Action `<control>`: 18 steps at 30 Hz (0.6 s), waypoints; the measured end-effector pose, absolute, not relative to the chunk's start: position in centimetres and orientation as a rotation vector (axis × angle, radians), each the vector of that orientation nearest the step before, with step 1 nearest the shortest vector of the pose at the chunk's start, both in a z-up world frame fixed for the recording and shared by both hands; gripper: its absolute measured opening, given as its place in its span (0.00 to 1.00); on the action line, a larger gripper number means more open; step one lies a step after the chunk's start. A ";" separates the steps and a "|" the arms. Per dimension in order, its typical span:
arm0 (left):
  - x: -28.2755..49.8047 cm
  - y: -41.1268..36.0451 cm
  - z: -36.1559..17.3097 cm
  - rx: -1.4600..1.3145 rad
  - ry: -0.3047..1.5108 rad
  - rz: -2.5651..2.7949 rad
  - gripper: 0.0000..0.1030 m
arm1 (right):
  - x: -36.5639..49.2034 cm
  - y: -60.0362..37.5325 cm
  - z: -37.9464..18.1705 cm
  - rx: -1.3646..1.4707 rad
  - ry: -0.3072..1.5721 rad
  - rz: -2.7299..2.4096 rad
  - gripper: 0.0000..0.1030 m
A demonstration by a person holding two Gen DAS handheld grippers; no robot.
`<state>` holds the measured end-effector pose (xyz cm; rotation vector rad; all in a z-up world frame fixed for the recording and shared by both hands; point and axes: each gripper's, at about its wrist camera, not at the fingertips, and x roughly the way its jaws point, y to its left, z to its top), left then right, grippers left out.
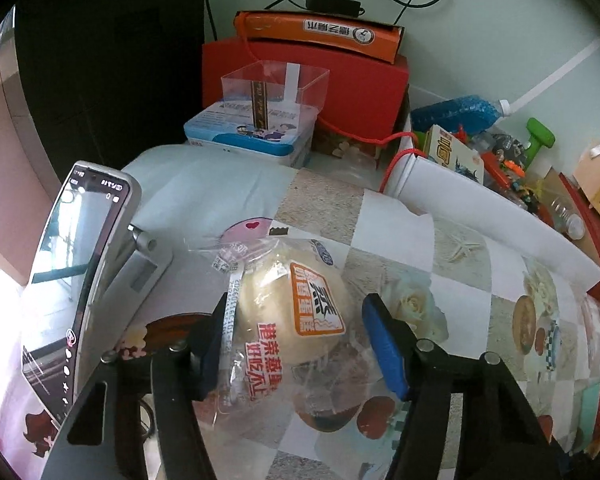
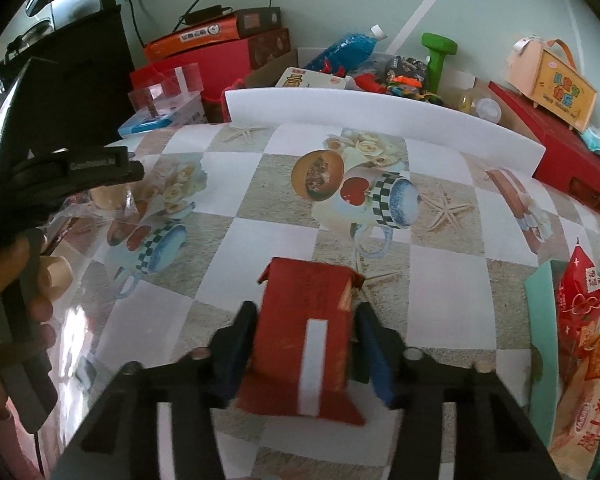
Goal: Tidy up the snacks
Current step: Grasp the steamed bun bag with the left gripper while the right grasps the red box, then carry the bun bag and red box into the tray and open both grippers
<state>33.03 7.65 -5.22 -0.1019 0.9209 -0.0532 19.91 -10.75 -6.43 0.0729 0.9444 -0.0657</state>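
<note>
A round pale bun in a clear printed wrapper (image 1: 300, 312) lies on the patterned tablecloth (image 1: 460, 280). My left gripper (image 1: 296, 298) straddles it, and both blue pads touch the wrapper's sides. In the right wrist view a red paper packet with a white stripe (image 2: 304, 332) sits between the fingers of my right gripper (image 2: 306, 308), whose pads press its two edges. At the left of that view a hand holds the left gripper's black body (image 2: 80, 172) over the bun's wrapper (image 2: 100, 204).
A phone on a stand (image 1: 72, 260) rises close to the left of the bun. A white foam board (image 2: 380, 112) fences off toys and boxes at the back. A teal tray (image 2: 540, 320) with snack bags (image 2: 584, 312) stands at the right edge. Red boxes (image 1: 360, 80) and a clear box (image 1: 272, 88) stand behind.
</note>
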 end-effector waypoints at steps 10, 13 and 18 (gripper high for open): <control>31.5 7.1 -4.8 -0.155 0.934 -0.105 0.54 | 18.9 -11.6 -6.1 0.115 0.962 -0.042 0.40; 30.2 6.7 -4.3 -0.176 0.926 -0.116 0.54 | 18.2 -11.9 -5.7 0.122 0.963 -0.043 0.40; 26.8 5.7 -3.2 -0.226 0.904 -0.142 0.54 | 16.7 -12.5 -4.9 0.128 0.961 -0.056 0.40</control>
